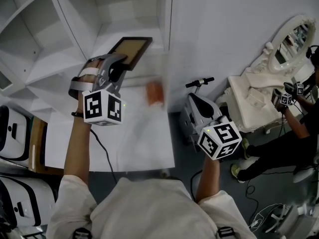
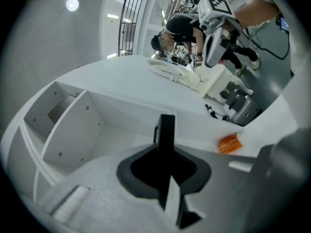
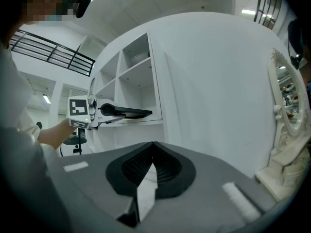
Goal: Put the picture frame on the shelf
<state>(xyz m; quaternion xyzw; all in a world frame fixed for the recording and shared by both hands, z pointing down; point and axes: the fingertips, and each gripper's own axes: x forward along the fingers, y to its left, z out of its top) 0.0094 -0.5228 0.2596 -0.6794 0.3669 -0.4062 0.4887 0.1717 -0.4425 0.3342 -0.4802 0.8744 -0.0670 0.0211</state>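
The picture frame (image 1: 131, 50) is clamped edge-on by the left gripper (image 1: 118, 63) over the white shelf (image 1: 112, 31); the right gripper (image 3: 153, 147) is seen closed, empty.

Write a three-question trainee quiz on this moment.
1. True or false: the left gripper is shut on the picture frame.
2. The right gripper is: A open and empty; B shut and empty; C shut on the frame.
3. Fill in: the orange object lies on the white ____.
Key: 1 true; 2 B; 3 table.
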